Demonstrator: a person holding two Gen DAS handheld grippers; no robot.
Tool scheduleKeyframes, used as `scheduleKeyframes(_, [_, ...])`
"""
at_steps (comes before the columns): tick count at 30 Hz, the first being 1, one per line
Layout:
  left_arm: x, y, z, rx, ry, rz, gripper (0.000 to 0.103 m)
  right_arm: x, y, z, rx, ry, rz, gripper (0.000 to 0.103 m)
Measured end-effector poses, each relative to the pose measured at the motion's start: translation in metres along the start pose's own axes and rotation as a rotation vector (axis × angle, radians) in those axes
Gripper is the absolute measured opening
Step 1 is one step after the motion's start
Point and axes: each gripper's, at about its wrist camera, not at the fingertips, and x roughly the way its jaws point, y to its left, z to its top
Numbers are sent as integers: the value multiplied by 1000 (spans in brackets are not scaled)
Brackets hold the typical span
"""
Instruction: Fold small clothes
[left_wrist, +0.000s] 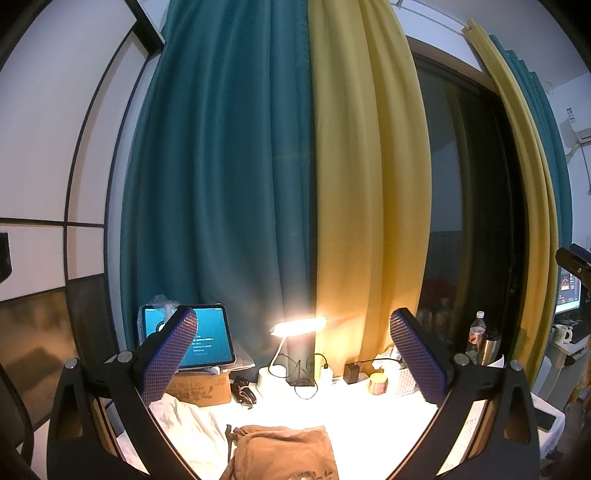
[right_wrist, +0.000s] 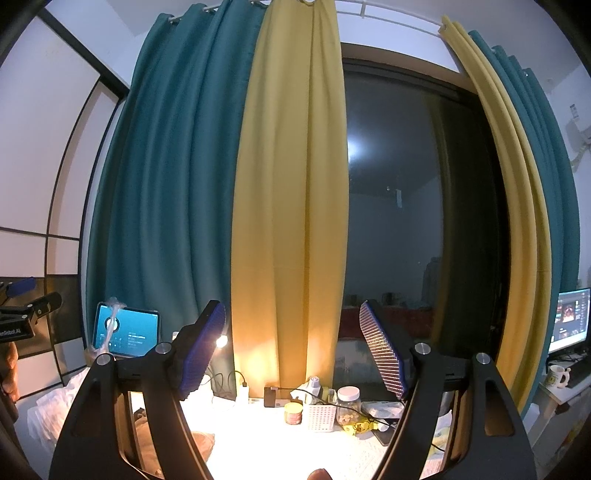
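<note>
Left wrist view takes in the biggest things first: the teal curtain (left_wrist: 221, 166) and the yellow curtain (left_wrist: 365, 184) hanging side by side, with a dark window (left_wrist: 465, 184) beyond them. Below them a white-covered table (left_wrist: 369, 417) runs along the wall, brightly lit by a small desk lamp (left_wrist: 299, 326).

On that table, at the near edge, lies the brown garment (left_wrist: 288, 454) — bunched and creased, with a print partly visible near the bottom of the frame. A crumpled white cloth (left_wrist: 184, 417) sits just beside it on the left. Judging from how both lie, no fold has been made yet; the whole task looks to be ahead.

The left gripper (left_wrist: 293, 354) hangs above the table with its fingers spread wide, holding nothing. The right gripper (right_wrist: 291, 350) is likewise spread and empty, raised and pointing toward the window.

Smaller items crowd the back of the table: a tablet (left_wrist: 207, 338) propped on a cardboard box (left_wrist: 201, 387), a charger block (left_wrist: 351, 373), a white basket (right_wrist: 321, 417), a glass jar (right_wrist: 348, 404) and a small tin (right_wrist: 293, 412). Off to the right stand a monitor (right_wrist: 570, 321) and a mug (right_wrist: 556, 376) — well apart from the work area.
</note>
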Motion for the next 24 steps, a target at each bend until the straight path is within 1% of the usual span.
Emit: scheduleKeyframes(24, [-5, -4, -1, -3, 7, 3, 103, 5, -6, -2, -1, 19, 7, 78])
